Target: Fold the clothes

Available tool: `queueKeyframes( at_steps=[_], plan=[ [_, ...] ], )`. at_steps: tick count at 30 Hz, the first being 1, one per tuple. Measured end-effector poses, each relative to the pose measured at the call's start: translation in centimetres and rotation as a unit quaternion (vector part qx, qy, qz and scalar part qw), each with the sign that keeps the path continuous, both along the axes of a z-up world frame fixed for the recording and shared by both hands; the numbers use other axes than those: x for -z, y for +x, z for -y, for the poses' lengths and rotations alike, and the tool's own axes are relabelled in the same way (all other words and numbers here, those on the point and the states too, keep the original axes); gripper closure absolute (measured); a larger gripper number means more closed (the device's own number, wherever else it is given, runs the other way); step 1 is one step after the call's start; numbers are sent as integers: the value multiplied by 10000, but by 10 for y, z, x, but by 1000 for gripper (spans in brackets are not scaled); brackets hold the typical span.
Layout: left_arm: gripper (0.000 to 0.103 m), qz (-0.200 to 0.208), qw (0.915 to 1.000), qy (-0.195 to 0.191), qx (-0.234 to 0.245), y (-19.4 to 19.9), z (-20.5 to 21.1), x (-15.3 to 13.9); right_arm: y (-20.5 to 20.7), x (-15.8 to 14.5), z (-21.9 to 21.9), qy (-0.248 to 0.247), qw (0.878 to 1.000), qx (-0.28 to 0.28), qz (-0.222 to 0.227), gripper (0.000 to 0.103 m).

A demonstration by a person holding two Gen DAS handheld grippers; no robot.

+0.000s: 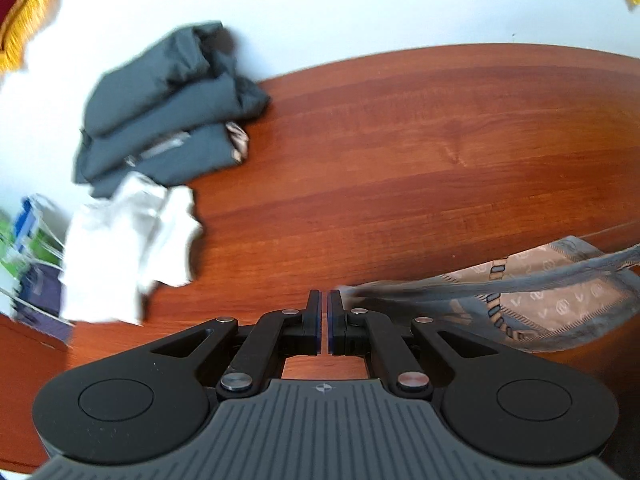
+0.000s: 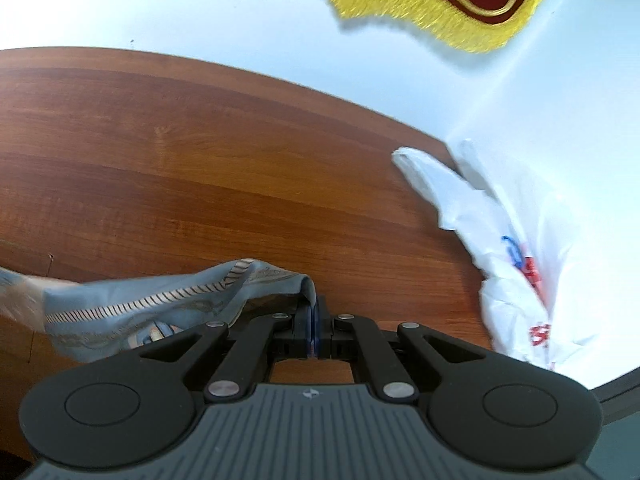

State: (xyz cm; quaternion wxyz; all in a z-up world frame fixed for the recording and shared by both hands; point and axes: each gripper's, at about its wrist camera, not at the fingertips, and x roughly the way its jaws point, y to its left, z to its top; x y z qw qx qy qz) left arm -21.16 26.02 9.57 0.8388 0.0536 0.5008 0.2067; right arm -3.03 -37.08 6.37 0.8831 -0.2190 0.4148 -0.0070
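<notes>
Here, right tool low over table, clamped on patterned cloth.

Nothing can be read. The white bag carries red and blue print, too blurred to make out.

Folded clothes lie far left on the table, plastic bag right.
</notes>
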Motion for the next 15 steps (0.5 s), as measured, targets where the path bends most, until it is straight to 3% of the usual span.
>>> queueKeyframes(
  at_steps=[5, 15],
  plan=[
    [100, 61, 9998, 49, 182, 18, -6, -12, 5, -8, 8, -64, 10000, -1, 72, 102],
    [99, -181, 9937, -675, 872, 66, 35, 49, 53, 21, 11, -296, 9995, 57, -58, 102]
  ],
)
